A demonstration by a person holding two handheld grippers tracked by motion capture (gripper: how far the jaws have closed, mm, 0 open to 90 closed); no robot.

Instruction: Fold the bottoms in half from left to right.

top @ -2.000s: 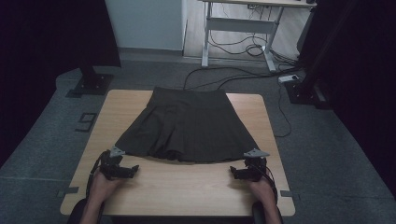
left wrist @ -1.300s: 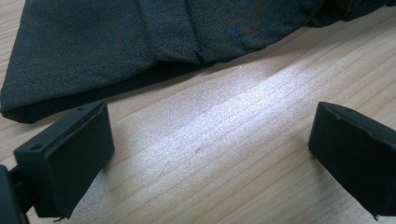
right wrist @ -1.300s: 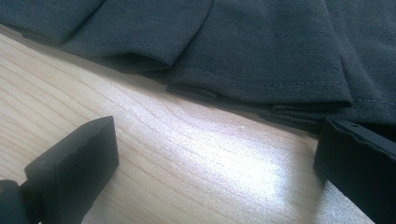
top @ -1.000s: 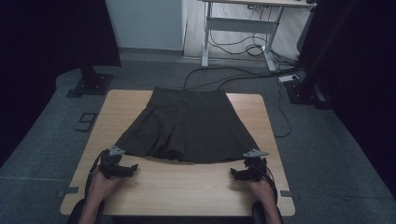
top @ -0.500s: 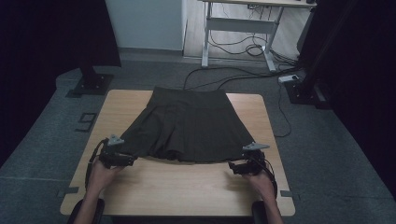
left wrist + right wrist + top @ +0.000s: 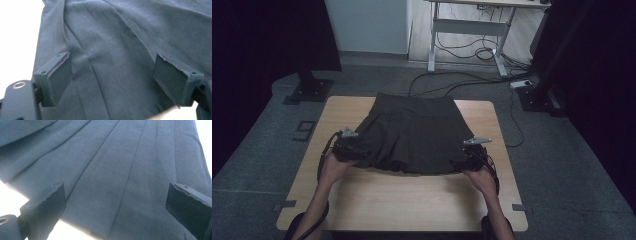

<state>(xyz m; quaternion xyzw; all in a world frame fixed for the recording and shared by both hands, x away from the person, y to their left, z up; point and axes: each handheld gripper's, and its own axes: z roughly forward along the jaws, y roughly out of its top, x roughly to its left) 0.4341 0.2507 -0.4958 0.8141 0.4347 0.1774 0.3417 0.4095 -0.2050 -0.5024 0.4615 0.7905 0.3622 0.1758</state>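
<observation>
**Dark pleated skirt on the table, a gripper at each hem corner**

Dark pleated skirt (image 6: 412, 132) spread flat on the light wooden table (image 6: 412, 200), waistband toward the far edge, hem toward the person, flaring wider toward the near side. Hem bunched and slightly rumpled along its near edge, more so at the two corners. Pleats running lengthwise, clear in both gripper views as long straight folds in the cloth (image 6: 120, 50) (image 6: 120, 175).

Left gripper (image 6: 353, 151) at the skirt's near left corner, held in the left hand (image 6: 332, 167); jaws apart in the left gripper view and just now closing a little, cloth lying between and beyond them, pads not pressing on it. Right gripper (image 6: 464, 162) at the near right corner, held in the right hand (image 6: 479, 179); jaws standing wide apart in the right gripper view, skirt fabric across the gap, no pinch visible. Grey three-cornered plates on top of both grippers, cables looping back beside the wrists.

Forearms entering from the near table edge, one on each side. Beyond the table, grey floor (image 6: 562, 150), black cables (image 6: 452, 82) trailing toward a white desk frame (image 6: 462, 30), and a dark stand base (image 6: 309, 90) at the far left.
</observation>
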